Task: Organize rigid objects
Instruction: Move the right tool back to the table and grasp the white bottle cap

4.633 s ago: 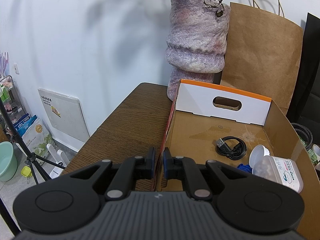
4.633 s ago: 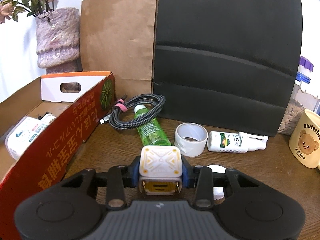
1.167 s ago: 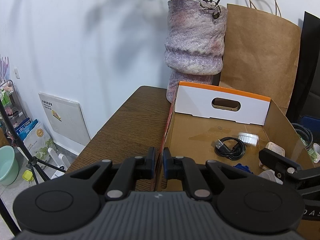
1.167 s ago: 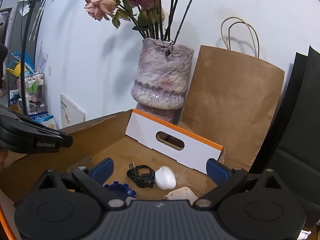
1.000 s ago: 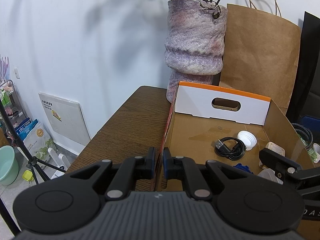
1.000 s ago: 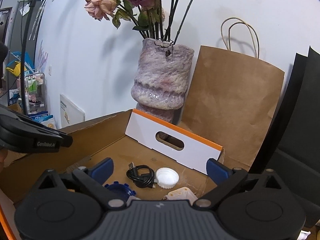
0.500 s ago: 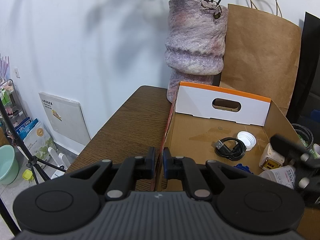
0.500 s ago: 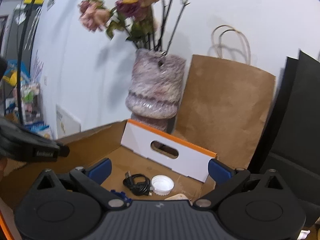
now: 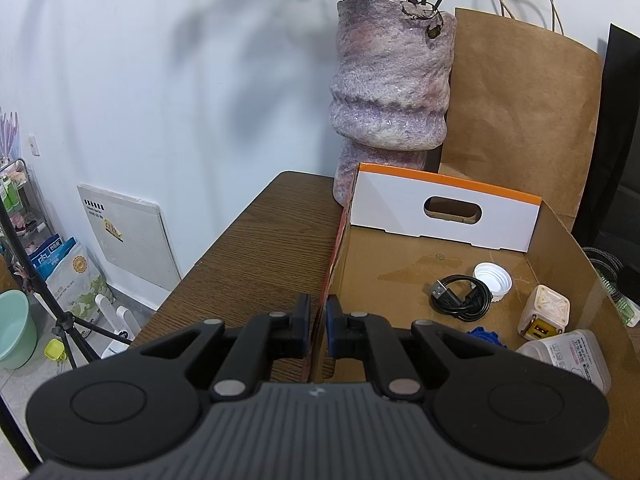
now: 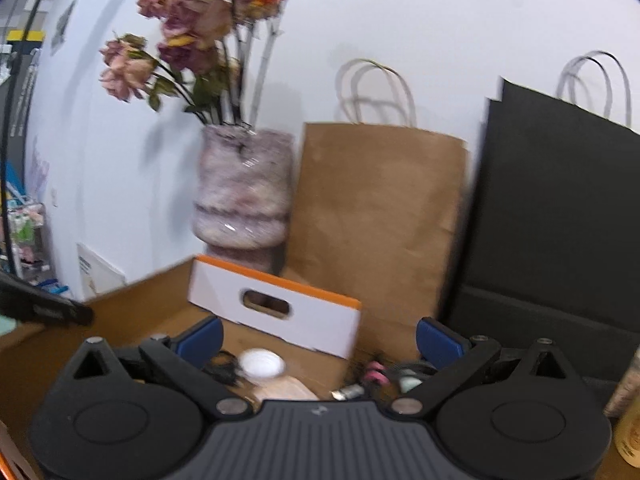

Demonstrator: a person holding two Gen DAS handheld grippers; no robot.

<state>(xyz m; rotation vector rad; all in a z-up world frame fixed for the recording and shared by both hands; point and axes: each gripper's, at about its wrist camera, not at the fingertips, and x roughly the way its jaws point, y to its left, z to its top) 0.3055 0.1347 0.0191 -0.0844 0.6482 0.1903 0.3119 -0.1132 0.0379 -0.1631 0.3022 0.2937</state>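
Even, soft indoor light is seen in both views, and faint grey plant shadows are cast on the plain white wall (image 9: 160,60). The left wrist view is sharp, though straight lines are bowed by fisheye distortion and the corners are darkened. The right wrist view is smeared by motion blur: the mottled purple ridged vase (image 10: 242,192) and brown paper carrier bag (image 10: 376,208) are softened.

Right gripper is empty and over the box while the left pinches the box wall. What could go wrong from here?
1. The left gripper clamps only the thin side wall of the cardboard box; a tug may bend or tear it.
2. The charger cube leans against the plastic bottle; jolting the box could topple it.
3. The right wrist view is blurred, so the open right gripper may clip the box rim while moving.
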